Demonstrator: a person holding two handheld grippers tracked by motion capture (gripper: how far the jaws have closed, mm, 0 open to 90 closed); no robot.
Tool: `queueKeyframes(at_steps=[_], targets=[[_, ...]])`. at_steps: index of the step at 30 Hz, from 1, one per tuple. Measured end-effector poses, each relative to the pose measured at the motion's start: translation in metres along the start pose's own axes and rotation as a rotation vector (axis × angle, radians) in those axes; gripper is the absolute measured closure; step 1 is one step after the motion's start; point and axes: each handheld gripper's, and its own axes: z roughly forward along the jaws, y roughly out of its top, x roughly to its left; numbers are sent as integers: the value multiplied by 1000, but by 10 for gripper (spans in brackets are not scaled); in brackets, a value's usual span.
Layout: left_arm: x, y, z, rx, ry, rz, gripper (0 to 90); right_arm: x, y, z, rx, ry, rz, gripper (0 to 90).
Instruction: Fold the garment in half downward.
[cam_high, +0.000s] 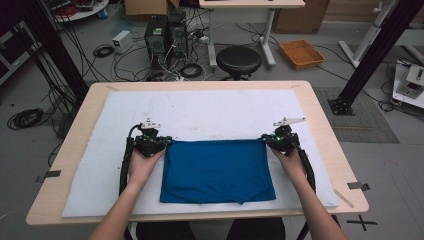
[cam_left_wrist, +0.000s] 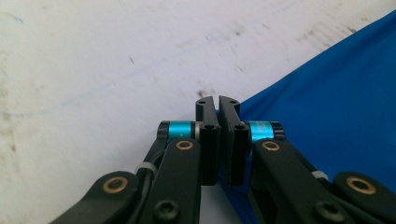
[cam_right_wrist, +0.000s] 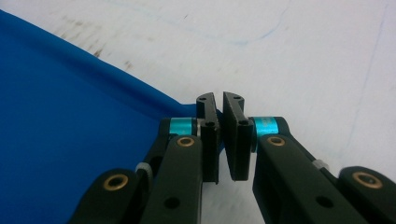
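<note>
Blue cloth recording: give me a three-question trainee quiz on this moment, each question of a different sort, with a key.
1. True or false: the blue cloth lies on the white mat.
2. Which corners of the cloth do the left gripper and the right gripper grip? A) the two far corners B) the two near corners C) one far, one near
3. Fill in: in each gripper view the jaws are ____ on the cloth's corner.

Key: 1 true. 2 A. 3 shut; the left gripper view shows the fabric pinched between the pads, the right gripper view likewise.
</note>
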Motion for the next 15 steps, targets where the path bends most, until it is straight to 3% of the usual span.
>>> queueKeyframes(at_steps=[6, 15], targets=[[6, 8, 10, 3, 21, 16, 867, -6, 14, 12, 12, -26, -17, 857], [8, 11, 14, 1, 32, 32, 863, -6, 14, 15, 14, -45, -28, 839]])
